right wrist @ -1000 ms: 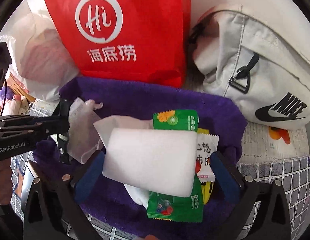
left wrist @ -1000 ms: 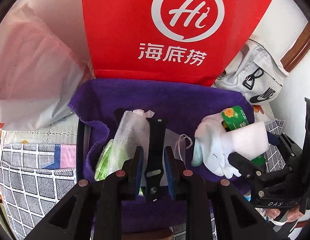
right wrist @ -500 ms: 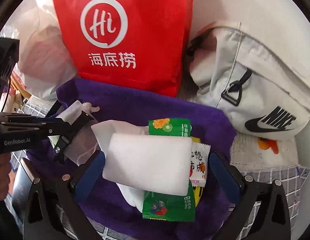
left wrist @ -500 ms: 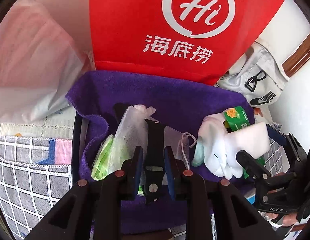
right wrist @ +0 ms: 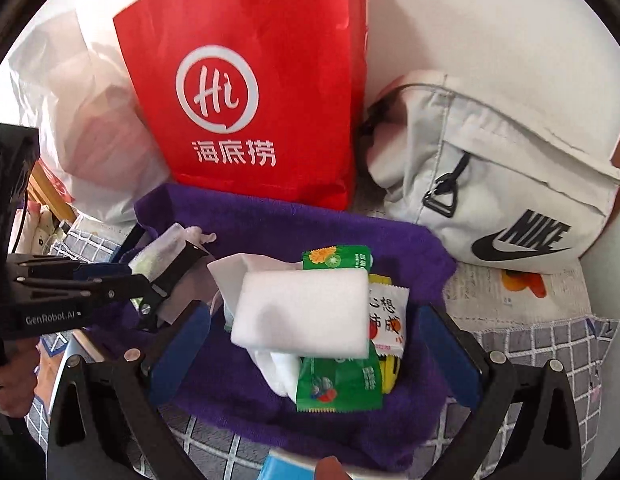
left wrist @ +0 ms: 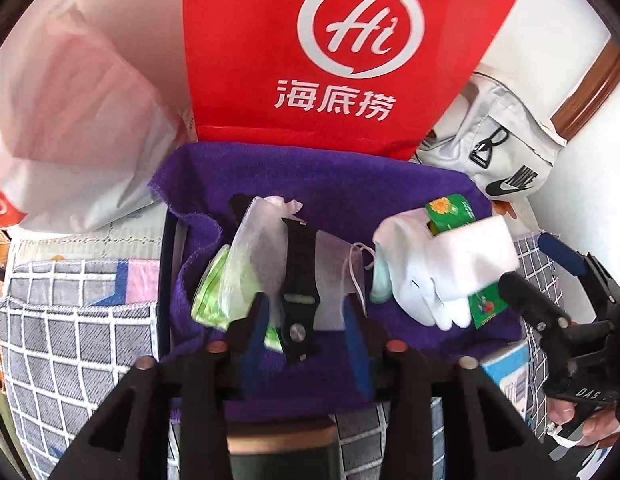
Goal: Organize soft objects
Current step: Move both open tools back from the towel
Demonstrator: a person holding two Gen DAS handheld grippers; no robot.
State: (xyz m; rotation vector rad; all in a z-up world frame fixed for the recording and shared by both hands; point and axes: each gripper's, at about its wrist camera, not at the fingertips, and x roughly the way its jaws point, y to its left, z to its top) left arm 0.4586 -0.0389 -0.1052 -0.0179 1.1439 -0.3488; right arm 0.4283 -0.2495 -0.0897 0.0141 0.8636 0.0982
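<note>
Left gripper (left wrist: 306, 316) stood with its blue pads parted a little, straddling a black strap (left wrist: 298, 276) without visibly pinching it; the strap lay across a translucent mesh pouch (left wrist: 254, 256) on the left part of the purple towel (left wrist: 310, 184). A green packet (left wrist: 212, 292) sat tucked against the pouch's left edge. Toward the towel's right part lay a second heap: white glove (left wrist: 414, 280), green snack sachet (right wrist: 338, 384) and a white-and-red sachet (right wrist: 388, 316), with a white sponge block (right wrist: 306, 308) resting on top. Right gripper (right wrist: 314, 356) was spread wide around that heap, pads well clear of the sponge, holding nothing. Behind the towel stood a red paper bag (left wrist: 330, 52), and further right a grey sling bag (right wrist: 502, 184). Judged progress: soft items were gathered on the towel in two loose groups; whether further sorting, folding or bagging remained could not be told.
</note>
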